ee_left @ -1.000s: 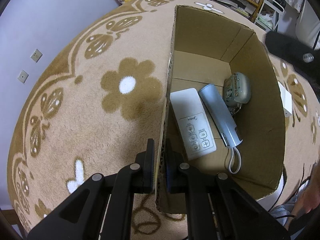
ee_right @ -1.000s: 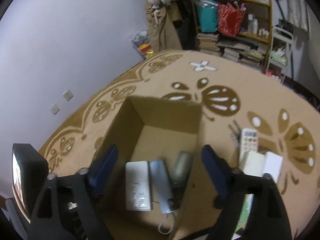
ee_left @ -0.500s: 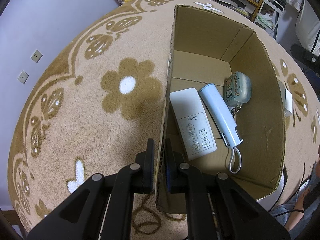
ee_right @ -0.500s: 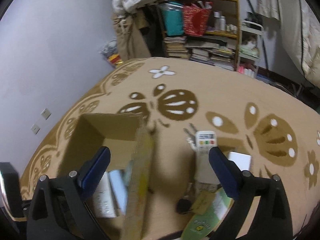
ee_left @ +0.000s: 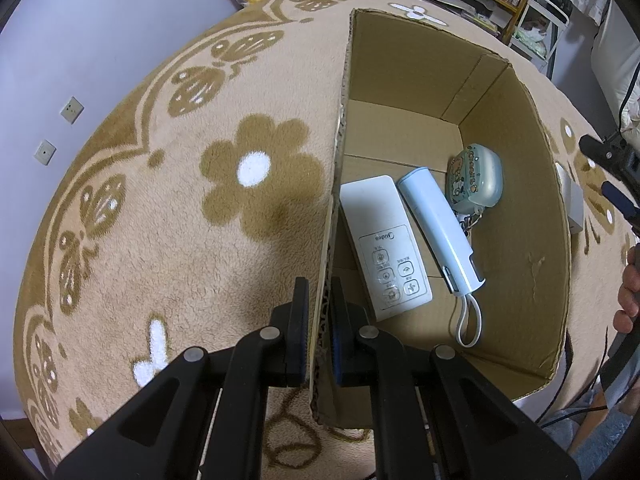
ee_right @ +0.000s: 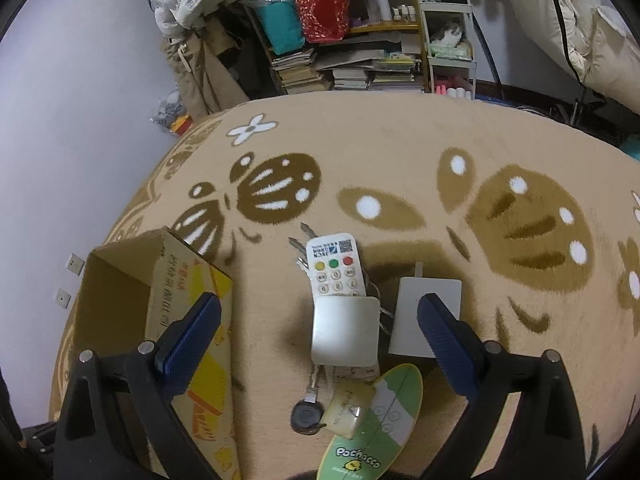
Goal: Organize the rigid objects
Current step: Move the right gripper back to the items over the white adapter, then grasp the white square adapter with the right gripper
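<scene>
My left gripper (ee_left: 320, 328) is shut on the left wall of the cardboard box (ee_left: 340, 128). Inside the box lie a white Midea remote (ee_left: 382, 240), a light blue cylinder with a strap (ee_left: 440, 228) and a green cartoon case (ee_left: 476, 180). My right gripper (ee_right: 318, 332) is open and empty above a pile on the carpet: a white remote with coloured buttons (ee_right: 336, 268), a white rounded block (ee_right: 344, 330), a white adapter (ee_right: 426, 322), keys (ee_right: 307, 416) and a green Pochacco fan (ee_right: 376, 428). The box (ee_right: 120, 300) stands left of the pile.
Beige carpet (ee_right: 400, 152) with brown flower and butterfly patterns. A cluttered shelf (ee_right: 344, 40) with books and bags stands at the far end. A wall (ee_left: 80, 40) with sockets runs along the left. A person's hand (ee_left: 630, 288) shows at the right edge.
My right gripper has swung from above the box to the right, over the pile of objects on the carpet. My left gripper has kept its hold on the box wall.
</scene>
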